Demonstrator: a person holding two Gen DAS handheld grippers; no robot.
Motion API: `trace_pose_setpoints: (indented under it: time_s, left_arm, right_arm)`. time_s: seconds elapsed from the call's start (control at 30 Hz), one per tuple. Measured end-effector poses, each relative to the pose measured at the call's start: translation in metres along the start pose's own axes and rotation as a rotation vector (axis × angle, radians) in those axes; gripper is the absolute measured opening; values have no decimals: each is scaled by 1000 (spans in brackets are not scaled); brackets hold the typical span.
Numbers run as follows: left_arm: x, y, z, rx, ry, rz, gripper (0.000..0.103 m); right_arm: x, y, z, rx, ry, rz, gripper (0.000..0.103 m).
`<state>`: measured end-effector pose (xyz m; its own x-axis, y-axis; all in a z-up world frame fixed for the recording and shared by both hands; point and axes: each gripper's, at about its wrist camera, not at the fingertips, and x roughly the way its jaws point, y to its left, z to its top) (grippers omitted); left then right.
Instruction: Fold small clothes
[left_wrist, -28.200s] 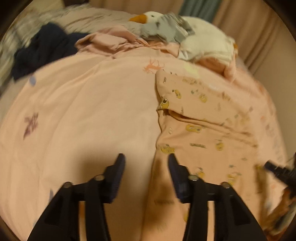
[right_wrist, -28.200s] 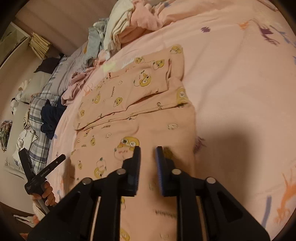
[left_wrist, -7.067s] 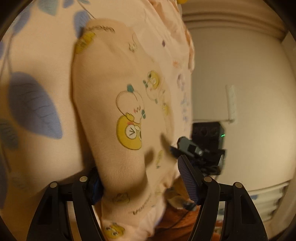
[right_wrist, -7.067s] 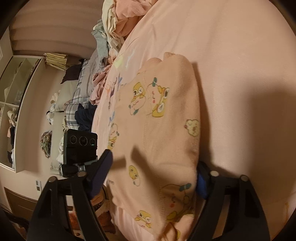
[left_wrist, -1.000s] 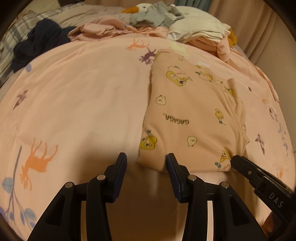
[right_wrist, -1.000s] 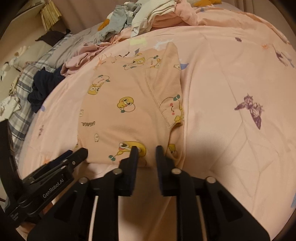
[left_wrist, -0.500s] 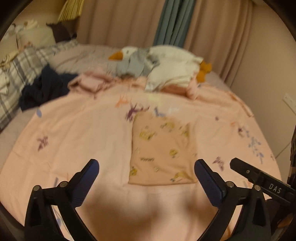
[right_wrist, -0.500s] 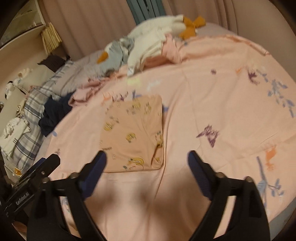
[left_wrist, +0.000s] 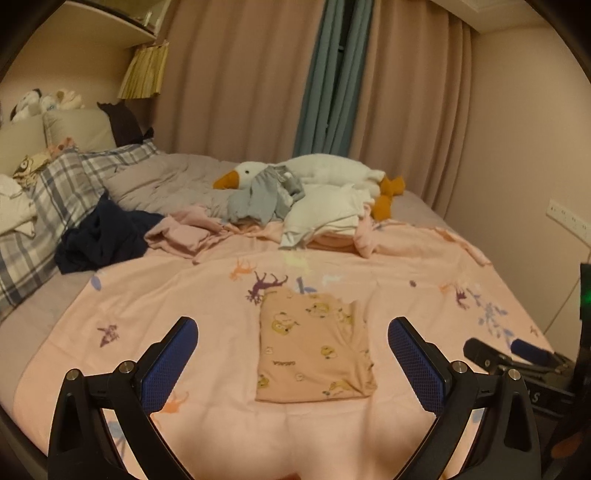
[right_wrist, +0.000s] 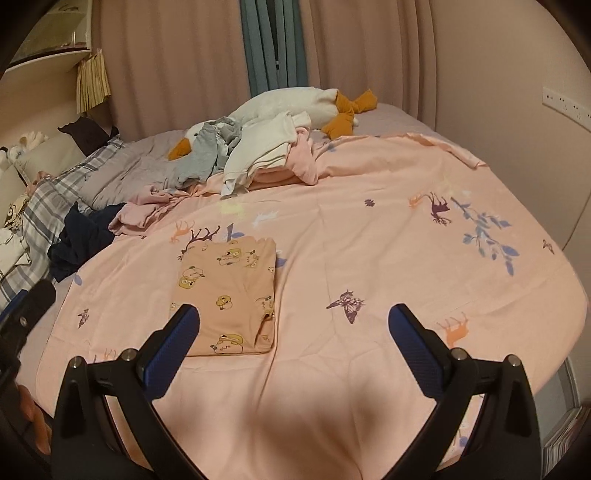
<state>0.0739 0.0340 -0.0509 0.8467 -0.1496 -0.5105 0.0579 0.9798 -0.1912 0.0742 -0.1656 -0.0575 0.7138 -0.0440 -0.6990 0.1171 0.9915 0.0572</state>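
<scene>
— Where do I have the garment right now?

— The folded garment (left_wrist: 314, 350) lies flat on the pink bedsheet (left_wrist: 184, 295), a neat rectangle with yellow cartoon prints. From my left gripper (left_wrist: 293, 365) it sits dead ahead at twelve o'clock, framed between the two blue pads (left_wrist: 168, 363) and apart from both. From my right gripper (right_wrist: 293, 345) it lies toward eleven o'clock, its near left corner partly hidden behind the left pad (right_wrist: 171, 349).

— And the grippers?

— Both released. My left gripper's jaws are spread wide and hold nothing; the same goes for the right. Both hang above the sheet, clear of the cloth. In the left view I can see part of the right gripper's black body at four o'clock, near the bed's edge.

— What else is on the bed?

— At twelve o'clock, well beyond the folded piece, a white goose plush (left_wrist: 314, 171) with an orange beak lies by the curtains (left_wrist: 258, 74), with a grey garment (left_wrist: 266, 197) and white clothes (left_wrist: 325, 214) draped over it. At ten o'clock there is a dark navy garment (left_wrist: 103, 236) beside a crumpled pink garment (left_wrist: 181, 236), and a plaid pillow (left_wrist: 55, 192) farther left.
</scene>
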Motion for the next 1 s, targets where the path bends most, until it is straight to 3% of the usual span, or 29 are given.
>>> trace_pose_setpoints:
  time_s: [0.23,0.6,0.8,1.0]
  left_arm:
    - [-8,0,-1,2,-17,48,102]
    - [-36,-14,-10,66,-40,49,102]
    - [-47,-9,-8,41,-64,48,102]
    - [-53,0,-9,11,-72,27,102]
  right_arm:
    - [-21,-5,0,33,-55,16,103]
    - [-50,5,-13,11,-103,-5,103]
    - [-63,11,-15,-3,-162,-41,103]
    - [-69,11,-17,6,-167,-16,103]
